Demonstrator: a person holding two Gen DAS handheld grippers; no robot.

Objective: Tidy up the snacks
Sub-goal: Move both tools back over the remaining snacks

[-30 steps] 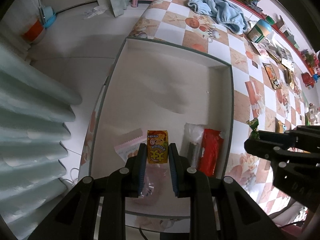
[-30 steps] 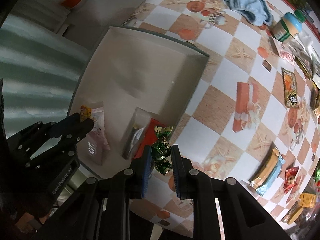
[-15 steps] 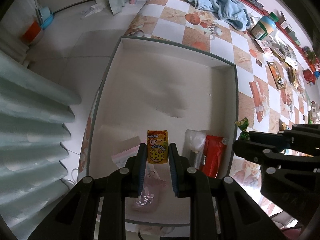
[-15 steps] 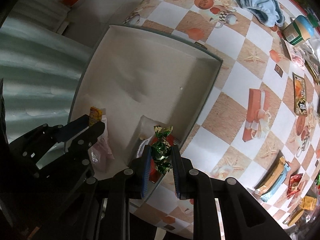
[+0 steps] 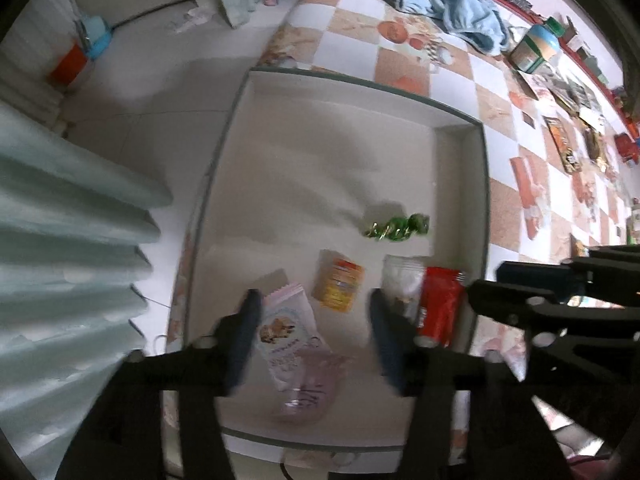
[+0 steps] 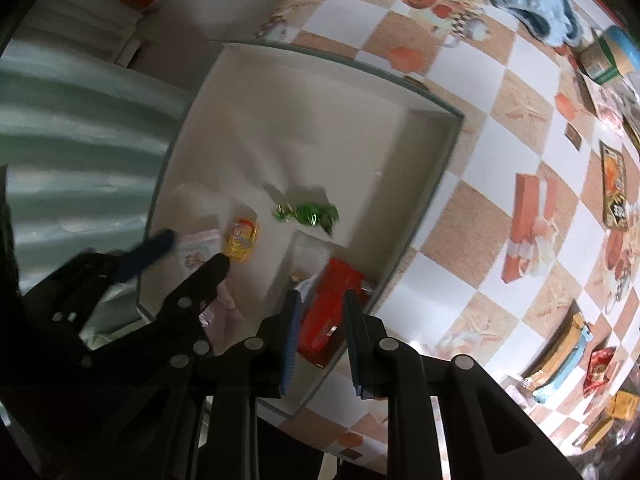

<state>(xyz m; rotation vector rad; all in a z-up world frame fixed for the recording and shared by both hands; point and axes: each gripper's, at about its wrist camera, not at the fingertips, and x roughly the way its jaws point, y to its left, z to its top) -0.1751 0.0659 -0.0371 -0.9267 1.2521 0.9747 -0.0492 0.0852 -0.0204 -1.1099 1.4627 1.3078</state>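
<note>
A shallow white box (image 5: 460,120) (image 6: 440,168) lies on the checkered table. In it lie an orange-yellow snack pack (image 5: 338,286) (image 6: 241,239), a green foil candy (image 5: 398,227) (image 6: 306,213), a pink pouch (image 5: 288,328), a clear packet (image 5: 400,280) and a red packet (image 5: 438,304) (image 6: 332,304). My left gripper (image 5: 314,334) is open and empty above the pink pouch. My right gripper (image 6: 320,332) is open and empty above the red packet.
More snack packets (image 6: 560,364) lie on the table at the right, with a dark packet (image 6: 614,190) farther back. A blue towel (image 5: 448,0) and a jar (image 5: 534,46) sit at the far end. A pale curtain (image 5: 60,260) hangs left of the box.
Both grippers opened. The orange-yellow pack dropped from the left gripper into the box, and the green candy dropped from the right gripper into the box.
</note>
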